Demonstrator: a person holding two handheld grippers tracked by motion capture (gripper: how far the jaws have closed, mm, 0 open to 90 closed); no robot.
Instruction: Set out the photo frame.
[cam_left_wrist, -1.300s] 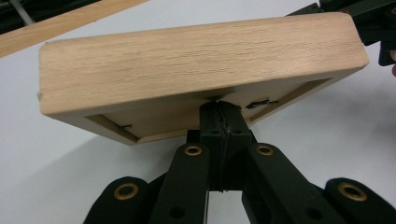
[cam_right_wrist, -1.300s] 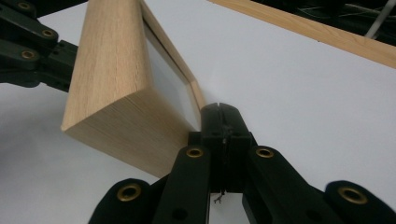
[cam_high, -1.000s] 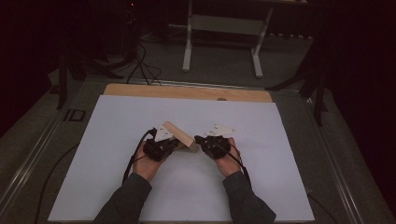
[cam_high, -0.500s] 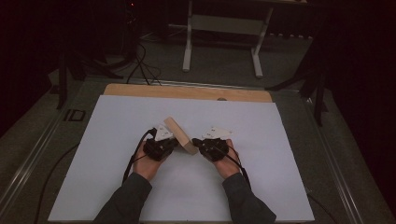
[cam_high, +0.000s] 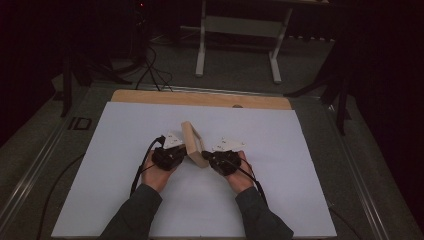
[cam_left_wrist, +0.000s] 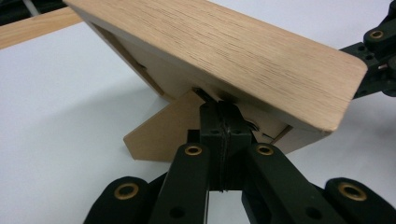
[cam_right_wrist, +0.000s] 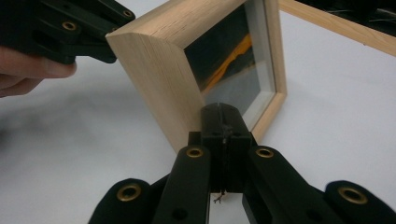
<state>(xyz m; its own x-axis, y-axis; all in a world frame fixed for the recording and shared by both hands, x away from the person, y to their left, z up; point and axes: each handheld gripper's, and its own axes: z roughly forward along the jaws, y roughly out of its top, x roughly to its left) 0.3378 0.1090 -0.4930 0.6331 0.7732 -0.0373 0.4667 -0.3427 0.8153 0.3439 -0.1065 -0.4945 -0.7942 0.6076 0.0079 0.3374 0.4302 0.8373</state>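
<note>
On white table sheet (cam_high: 125, 150), dark room, wooden picture frame (cam_high: 192, 145) tilted, left claw (cam_high: 176, 155) and right claw (cam_high: 212, 159) clenched against it.

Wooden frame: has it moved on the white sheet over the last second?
No. The wooden frame keeps its spot below the dark mark on the table's wooden strip.

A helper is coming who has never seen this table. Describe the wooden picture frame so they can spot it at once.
Find the big white sheet that covers the table. Near its middle, just ahead of the person's two hands, the picture frame stands tilted between the left tool and the right tool. It is the one pale wood thing on the sheet, with a glass front showing a dark picture with an orange streak.
</note>
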